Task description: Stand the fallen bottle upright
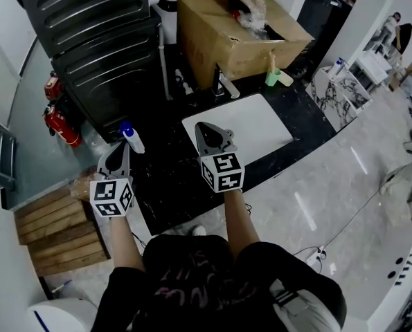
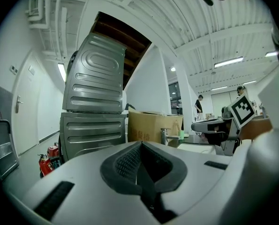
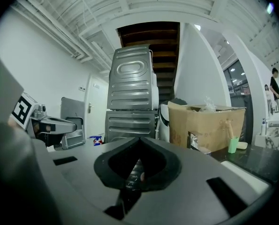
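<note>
A white bottle with a blue cap [image 1: 132, 138] is on the black counter [image 1: 171, 178], just right of my left gripper's tip; it looks upright from above. My left gripper [image 1: 123, 148] is shut with nothing between its jaws, and its own view [image 2: 140, 143] shows only the closed pads. My right gripper [image 1: 201, 126] hovers over the left edge of the white sink [image 1: 261, 126], its jaws meeting at the tip [image 3: 139, 138] and holding nothing. The right gripper view shows a small blue and red thing [image 3: 96, 139] far off to the left, probably the bottle.
A big open cardboard box [image 1: 219, 30] stands behind the sink, with a faucet [image 1: 223, 85] and a green cup [image 1: 271, 78] near it. Stacked dark grey machines [image 1: 95, 40] rise at the back left, red fire extinguishers [image 1: 60, 123] below them. A wooden pallet [image 1: 57, 230] lies left of the counter.
</note>
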Action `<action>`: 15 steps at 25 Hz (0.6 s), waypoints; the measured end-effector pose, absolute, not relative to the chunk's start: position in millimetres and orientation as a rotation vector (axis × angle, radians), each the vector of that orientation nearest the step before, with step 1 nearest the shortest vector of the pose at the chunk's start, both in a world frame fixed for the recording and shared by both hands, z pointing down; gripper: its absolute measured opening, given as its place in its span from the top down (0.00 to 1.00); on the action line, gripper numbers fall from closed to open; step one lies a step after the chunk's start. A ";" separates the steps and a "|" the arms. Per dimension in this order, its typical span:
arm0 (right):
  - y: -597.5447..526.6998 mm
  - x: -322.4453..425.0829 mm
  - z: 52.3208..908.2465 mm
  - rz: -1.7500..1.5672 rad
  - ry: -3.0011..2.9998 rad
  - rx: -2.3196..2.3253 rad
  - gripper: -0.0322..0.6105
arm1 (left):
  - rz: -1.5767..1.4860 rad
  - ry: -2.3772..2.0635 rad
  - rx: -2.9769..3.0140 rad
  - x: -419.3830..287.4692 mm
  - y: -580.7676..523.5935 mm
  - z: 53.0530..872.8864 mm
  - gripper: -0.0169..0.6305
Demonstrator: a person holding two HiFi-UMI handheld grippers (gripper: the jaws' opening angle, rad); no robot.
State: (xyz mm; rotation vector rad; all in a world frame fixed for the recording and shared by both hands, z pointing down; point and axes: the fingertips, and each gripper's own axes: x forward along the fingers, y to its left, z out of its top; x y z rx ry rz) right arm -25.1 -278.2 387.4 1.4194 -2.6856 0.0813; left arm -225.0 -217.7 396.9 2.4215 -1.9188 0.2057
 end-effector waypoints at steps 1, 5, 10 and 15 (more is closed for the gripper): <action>-277.3 -24.7 387.2 0.079 -2.684 1.420 0.93 | 0.201 -1.923 2.420 -225.7 -217.3 395.3 0.95; -275.3 -22.5 385.1 0.065 -2.680 1.423 0.93 | 0.192 -1.937 2.411 -226.4 -217.8 391.2 0.95; -274.9 -18.5 385.5 0.061 -2.669 1.426 0.93 | 0.192 -1.942 2.405 -223.9 -218.2 390.9 0.95; -273.4 -16.6 388.5 0.064 -2.663 1.425 0.93 | 0.181 -1.959 2.397 -226.3 -216.5 388.3 0.95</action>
